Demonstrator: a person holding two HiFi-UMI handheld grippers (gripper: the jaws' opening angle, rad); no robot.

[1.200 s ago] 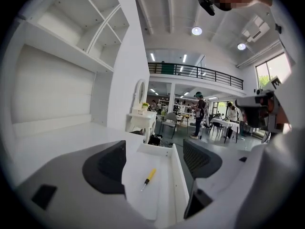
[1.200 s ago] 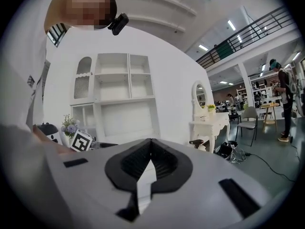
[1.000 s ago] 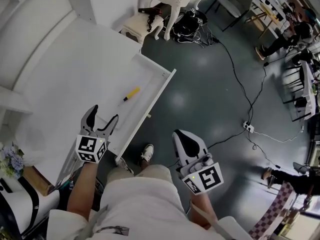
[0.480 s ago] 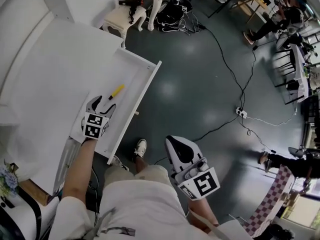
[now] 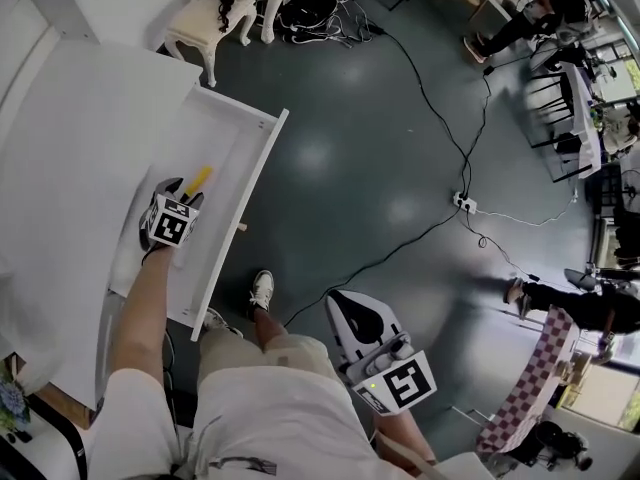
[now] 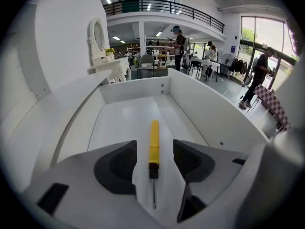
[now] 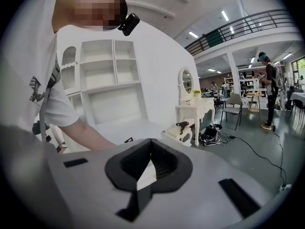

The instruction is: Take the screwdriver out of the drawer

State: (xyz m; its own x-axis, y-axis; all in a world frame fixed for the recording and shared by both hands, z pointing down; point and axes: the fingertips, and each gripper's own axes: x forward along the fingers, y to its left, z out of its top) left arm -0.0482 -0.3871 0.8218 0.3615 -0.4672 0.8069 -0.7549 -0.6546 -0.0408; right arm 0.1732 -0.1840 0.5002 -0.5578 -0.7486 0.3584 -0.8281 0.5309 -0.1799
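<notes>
1. Screwdriver [image 6: 154,142]: it lies flat on the floor of the open drawer [image 5: 262,163], roughly midway between the drawer's two long walls. Its yellow handle points toward the drawer's far end wall. Its black collar and thin metal shaft point toward the near end.
2. Left gripper [image 5: 183,193]: it reaches down into the drawer at a steep angle, and its jaws are closing. The screwdriver sits between the two dark pads, about where the handle meets the collar. A strip of drawer floor shows on each side of the tool, so neither pad presses on it.
3. Right gripper [image 7: 148,149]: it is held outside the drawer, well away from the front panel and over the grey floor [image 5: 400,148]. Its jaws are pressed together with nothing between them.
4. Drawer: it is pulled out from the white cabinet [image 5: 80,128], and the screwdriver is the only thing seen in it.
5. A shoe [image 5: 262,290] stands on the floor just beside the drawer's front panel.
6. A black cable [image 5: 440,98] and a power strip [image 5: 465,204] lie well apart from the drawer.
</notes>
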